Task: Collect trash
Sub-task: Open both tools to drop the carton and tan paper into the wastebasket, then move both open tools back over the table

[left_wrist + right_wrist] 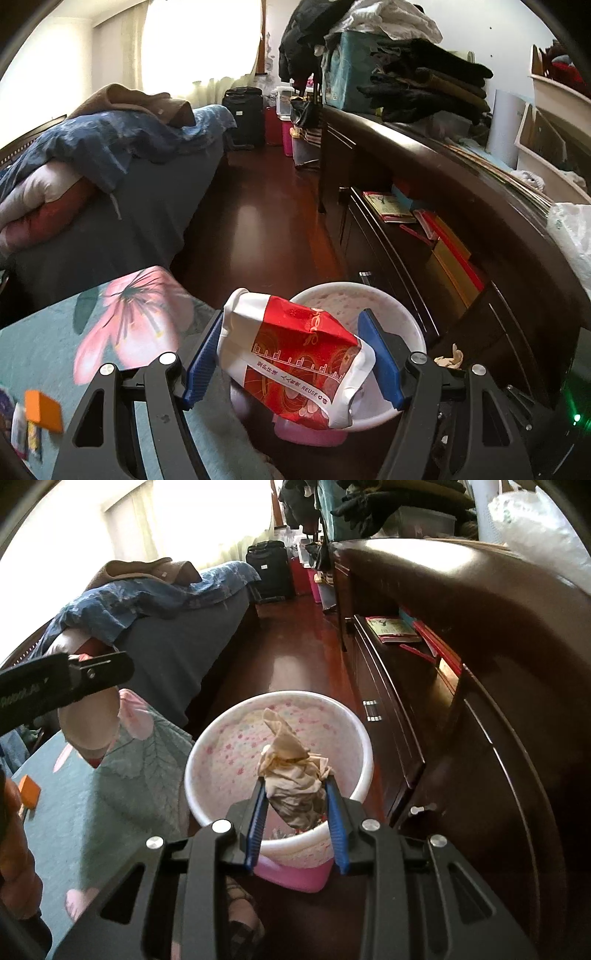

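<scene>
My left gripper (pixel 291 354) is shut on a crumpled red and white paper bag (pixel 295 354) and holds it over the near rim of a white, pink-dotted trash bin (pixel 402 314). My right gripper (pixel 295 801) is shut on a crumpled beige tissue wad (pixel 291 771) and holds it above the same bin (pixel 229 738), over its near side. The tip of that wad (pixel 448 356) shows at the right in the left wrist view. The left gripper's body (pixel 62 683) shows at the left of the right wrist view.
A teal floral cloth (pixel 55 332) covers a surface left of the bin, with an orange block (pixel 42 410) on it. A dark wooden cabinet (pixel 480 664) with an open drawer stands to the right. A bed (pixel 129 206) lies at the left, with red-brown floor (pixel 266 221) between.
</scene>
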The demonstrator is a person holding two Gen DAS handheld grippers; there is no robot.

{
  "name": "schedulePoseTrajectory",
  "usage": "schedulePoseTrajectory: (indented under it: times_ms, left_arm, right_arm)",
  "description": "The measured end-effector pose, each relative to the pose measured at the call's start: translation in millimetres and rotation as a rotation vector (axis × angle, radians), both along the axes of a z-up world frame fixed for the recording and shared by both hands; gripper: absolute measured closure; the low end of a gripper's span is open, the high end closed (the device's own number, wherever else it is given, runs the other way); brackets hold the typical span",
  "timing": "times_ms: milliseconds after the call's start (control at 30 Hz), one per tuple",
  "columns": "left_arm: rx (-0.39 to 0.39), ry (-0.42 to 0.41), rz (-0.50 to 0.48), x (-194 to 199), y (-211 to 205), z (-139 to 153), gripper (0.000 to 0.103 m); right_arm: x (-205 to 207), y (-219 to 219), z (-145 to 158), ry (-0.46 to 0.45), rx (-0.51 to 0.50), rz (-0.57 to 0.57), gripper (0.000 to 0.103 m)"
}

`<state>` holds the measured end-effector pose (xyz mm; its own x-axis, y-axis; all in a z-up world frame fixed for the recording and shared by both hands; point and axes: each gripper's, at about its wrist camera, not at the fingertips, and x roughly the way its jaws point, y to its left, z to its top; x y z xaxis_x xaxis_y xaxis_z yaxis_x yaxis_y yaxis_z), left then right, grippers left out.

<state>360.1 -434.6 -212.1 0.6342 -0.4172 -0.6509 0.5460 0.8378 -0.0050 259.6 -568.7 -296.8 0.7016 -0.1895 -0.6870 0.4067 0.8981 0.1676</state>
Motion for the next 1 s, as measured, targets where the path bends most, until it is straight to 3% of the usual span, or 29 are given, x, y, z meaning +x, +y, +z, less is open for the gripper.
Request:
schedulePoseTrajectory:
  times_ms: [167,400,467,533,667,1000]
  left_arm:
    - [0.002,0.015,0.001,17,-18,-8,0.031]
    - [-0.032,0.098,0.011,44,-29,-22,0.027]
    - [-0.044,0.1,0.027,48,-28,-22,0.024]
    - [-0.053,0.099,0.043,50,-25,-22,0.018]
    - [-0.079,0.091,0.062,53,-14,-16,0.015]
    - [-0.09,0.061,0.082,40,17,1,0.014]
  right_arm:
    - [14,-15,-9,-0.006,0.006,-0.005,0.07]
    - [36,-27,-20,-0.018,0.007,-0.002,0.069]
    - [40,-27,-23,-0.023,-0.003,0.002,0.065]
    - [44,-26,-26,-0.025,-0.016,0.005,0.053]
    - [47,-24,-30,-0.027,-0.046,-0.009,0.036]
    - [33,-10,-27,0.001,-0.06,-0.023,0.029]
